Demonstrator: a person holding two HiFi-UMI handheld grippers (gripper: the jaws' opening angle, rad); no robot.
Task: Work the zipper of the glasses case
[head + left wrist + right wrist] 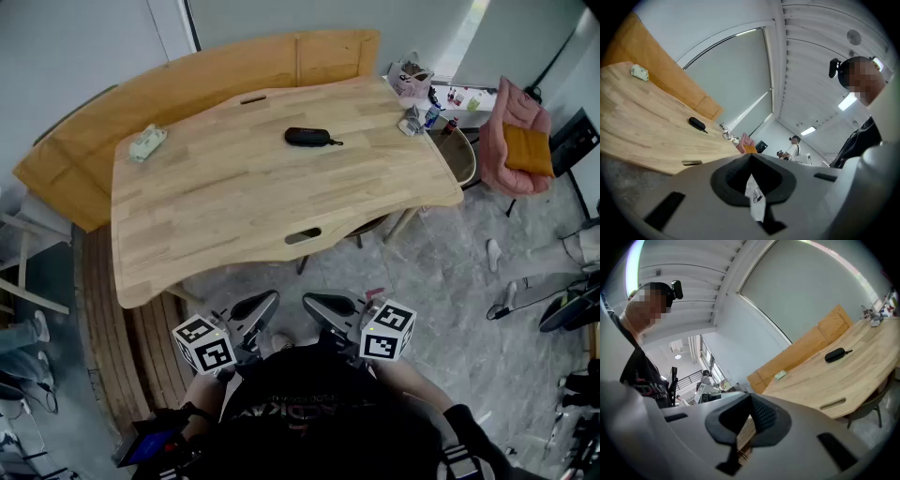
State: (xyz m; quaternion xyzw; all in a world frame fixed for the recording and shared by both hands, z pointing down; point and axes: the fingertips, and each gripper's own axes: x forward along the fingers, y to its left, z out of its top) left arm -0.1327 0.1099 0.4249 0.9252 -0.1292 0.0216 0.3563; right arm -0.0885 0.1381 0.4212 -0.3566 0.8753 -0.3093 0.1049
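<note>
Both grippers are found off the table (187, 244), held close to the person's body on the near side of its front edge. The left gripper (267, 300) has its jaws closed together with nothing between them. The right gripper (312, 303) is likewise closed and empty. Neither is in contact with any object.

The glasses case (312, 137) is lying flat on the table, toward its far edge and about midway along its width. It is well apart from both grippers, with the whole depth of the table between. The case appears zipped shut. Its long axis runs across the table, roughly parallel to the far edge. A short cord (336, 142) is seen at the end nearer the table's right side, and is judged to be the zipper pull.

A slot (302, 235) cut into the table's near edge lies almost in line between the grippers and the case. The case is placed straight ahead of the right gripper, which is judged slightly the nearer. A long forward reach over the table is required before any grip is possible.

A small pale object (147, 142) rests near the table's far left corner, clear of that path.
</note>
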